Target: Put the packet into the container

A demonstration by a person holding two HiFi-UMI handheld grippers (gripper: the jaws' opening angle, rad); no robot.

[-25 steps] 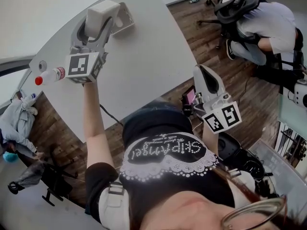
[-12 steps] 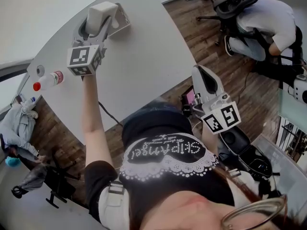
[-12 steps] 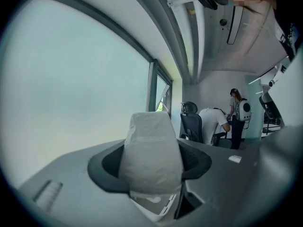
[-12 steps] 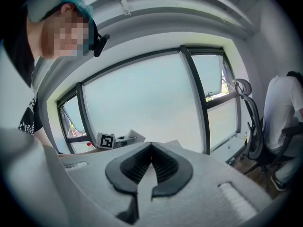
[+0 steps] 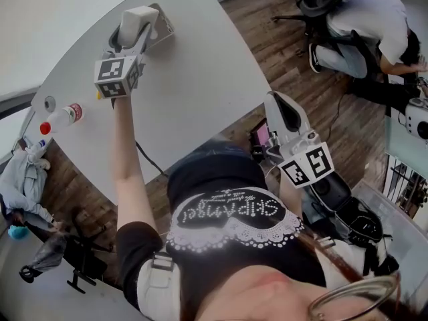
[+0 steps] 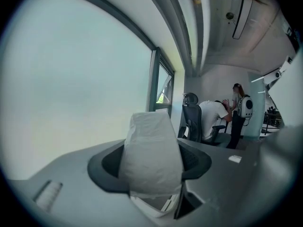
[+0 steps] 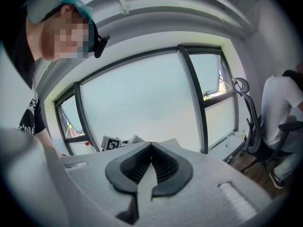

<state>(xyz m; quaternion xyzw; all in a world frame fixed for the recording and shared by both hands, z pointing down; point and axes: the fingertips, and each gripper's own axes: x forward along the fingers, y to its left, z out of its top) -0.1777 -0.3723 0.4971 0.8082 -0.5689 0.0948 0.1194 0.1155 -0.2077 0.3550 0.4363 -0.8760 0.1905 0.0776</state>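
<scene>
White packet (image 6: 151, 155): gripped in the left claw (image 5: 134, 37), beside the container (image 5: 166, 31) on the counter (image 5: 200, 92).
Right claw (image 7: 151, 148): closed, empty.
Risk: releasing off-centre could catch the rim, so the packet lands outside.

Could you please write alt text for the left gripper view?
A white packet is clamped upright between the dark jaws of the left gripper, filling the centre. Behind it are a large window and a person seated in an office chair.
</scene>
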